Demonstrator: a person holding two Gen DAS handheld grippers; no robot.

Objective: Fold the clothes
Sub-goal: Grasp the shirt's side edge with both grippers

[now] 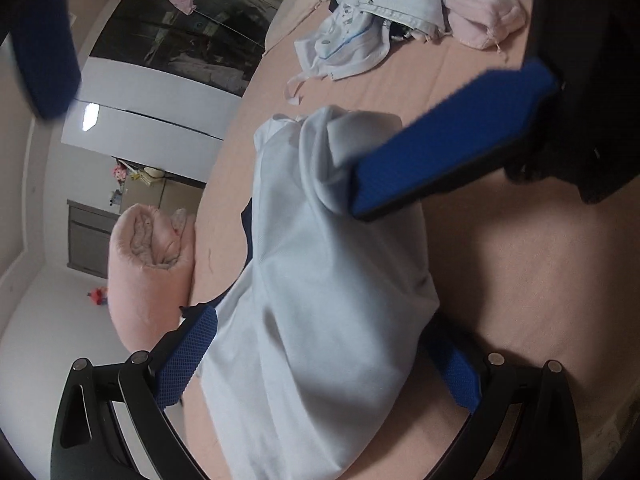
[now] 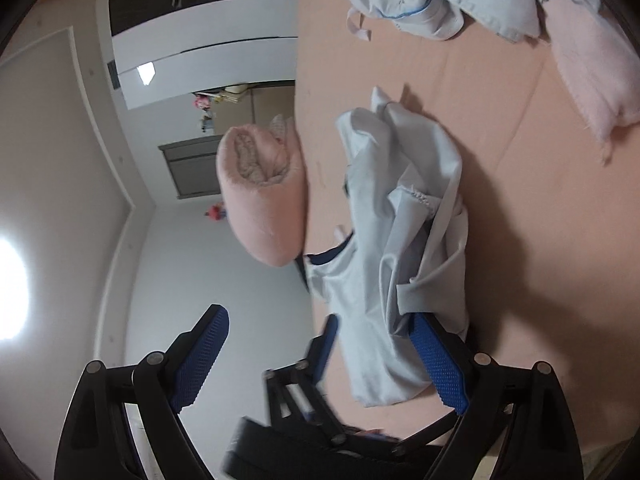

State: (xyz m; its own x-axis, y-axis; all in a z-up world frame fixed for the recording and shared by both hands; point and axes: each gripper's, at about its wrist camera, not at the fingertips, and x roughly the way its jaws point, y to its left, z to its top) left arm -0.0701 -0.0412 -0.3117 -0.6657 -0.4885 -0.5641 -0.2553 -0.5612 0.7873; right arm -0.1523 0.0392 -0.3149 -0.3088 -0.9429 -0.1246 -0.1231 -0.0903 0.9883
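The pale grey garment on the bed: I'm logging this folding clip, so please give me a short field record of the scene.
surface: peach-pink bed sheet
garment: pale grey fabric garment, bunched, not flat
left gripper: open, blue-padded fingers either side of the garment
right gripper: open, one blue pad against the garment's edge
roll: rolled pink fleece blanket at the bed's edge
pile: white clothes with blue trim, unfolded, far side
beside pile: fluffy pink garment
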